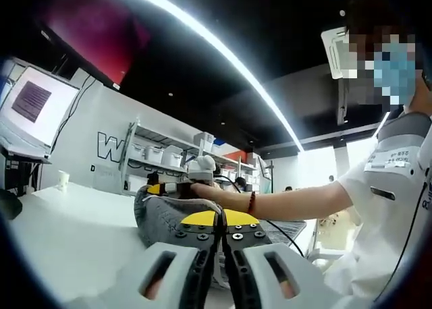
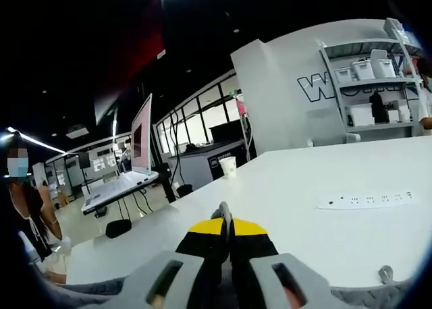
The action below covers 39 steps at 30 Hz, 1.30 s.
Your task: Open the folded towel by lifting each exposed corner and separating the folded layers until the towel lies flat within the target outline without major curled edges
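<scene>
Your left gripper shows its jaws drawn together, yellow tips meeting, with grey cloth bunched right at and behind them; whether a fold is actually pinched between them cannot be told. Your right gripper likewise has its jaws pressed together, and grey fabric lies along the bottom of the right gripper view on both sides of them; a grip on it is probable, not confirmed.

The towel is a grey knit cloth, heaped in a raised mound on the white table, not flat. In the left gripper view your right gripper enters from the right, held by a hand at the far edge of the mound.

Judged from its slump and soft ridges, the towel is light, limp and non-slippery; it will drape and drag, not hold shape. Take it at a single-layer corner, not mid-fold.

No target outline can be made out. The towel's corners and layering are hidden by the jaws and by bunching. Beyond lie a power strip, a paper cup and a laptop.
</scene>
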Tool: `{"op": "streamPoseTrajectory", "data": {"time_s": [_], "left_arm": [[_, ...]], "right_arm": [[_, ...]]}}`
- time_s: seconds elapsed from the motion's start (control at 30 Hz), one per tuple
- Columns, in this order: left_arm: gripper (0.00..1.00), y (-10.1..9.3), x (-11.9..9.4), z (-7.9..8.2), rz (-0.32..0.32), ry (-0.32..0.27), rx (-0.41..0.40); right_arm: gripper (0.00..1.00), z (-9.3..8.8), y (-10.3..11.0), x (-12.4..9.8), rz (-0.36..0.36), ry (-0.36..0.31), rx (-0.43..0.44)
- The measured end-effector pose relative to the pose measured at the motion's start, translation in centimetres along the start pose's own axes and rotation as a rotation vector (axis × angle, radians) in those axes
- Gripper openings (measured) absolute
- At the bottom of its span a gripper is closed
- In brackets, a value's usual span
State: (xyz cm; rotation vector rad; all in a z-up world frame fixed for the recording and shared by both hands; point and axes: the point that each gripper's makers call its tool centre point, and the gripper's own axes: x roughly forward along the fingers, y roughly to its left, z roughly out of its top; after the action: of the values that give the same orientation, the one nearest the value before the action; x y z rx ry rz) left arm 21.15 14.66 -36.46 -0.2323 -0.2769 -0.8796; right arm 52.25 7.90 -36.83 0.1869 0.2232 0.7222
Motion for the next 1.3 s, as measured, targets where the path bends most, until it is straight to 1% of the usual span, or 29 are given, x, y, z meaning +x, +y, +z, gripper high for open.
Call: {"op": "streamPoseTrajectory", "data": {"time_s": [0.1, 0.23, 0.43, 0.6, 0.7, 0.77, 0.8, 0.93, 1.2, 1.3], "left_arm": [[0.0, 0.0, -0.1, 0.3, -0.005, -0.016, -0.012], [0.0, 0.2, -0.3, 0.3, 0.001, -0.019, -0.01], [0.0, 0.6, -0.5, 0.2, 0.008, -0.02, -0.017], [0.0, 0.7, -0.6, 0.3, 0.009, -0.025, -0.02], [0.0, 0.8, -0.8, 0.2, 0.013, -0.028, -0.024], [0.0, 0.8, -0.8, 0.2, 0.016, -0.028, -0.023], [0.0, 0.9, -0.9, 0.2, 0.021, -0.028, -0.023], [0.0, 1.1, -1.1, 0.2, 0.027, -0.029, -0.024], [0.0, 1.4, -1.6, 0.4, 0.033, -0.038, -0.023], [0.0, 1.8, -1.9, 0.3, 0.042, -0.037, -0.028]], "right_arm": [[0.0, 0.1, 0.4, 0.2, 0.008, -0.005, -0.007], [0.0, 0.1, 1.0, 0.3, 0.022, -0.015, -0.004], [0.0, 0.1, 1.1, 0.7, 0.021, -0.01, -0.004], [0.0, 0.2, 1.5, 1.1, 0.033, -0.013, -0.018], [0.0, 0.4, 1.9, 1.4, 0.04, -0.02, -0.043], [0.0, 0.5, 1.9, 1.4, 0.042, -0.019, -0.042], [0.0, 0.7, 1.9, 1.6, 0.047, -0.026, -0.029], [0.0, 0.5, 2.5, 1.6, 0.05, -0.02, -0.042], [0.0, 0.9, 3.4, 2.2, 0.068, -0.025, -0.048], [0.0, 1.0, 3.3, 2.4, 0.067, -0.022, -0.048]]}}
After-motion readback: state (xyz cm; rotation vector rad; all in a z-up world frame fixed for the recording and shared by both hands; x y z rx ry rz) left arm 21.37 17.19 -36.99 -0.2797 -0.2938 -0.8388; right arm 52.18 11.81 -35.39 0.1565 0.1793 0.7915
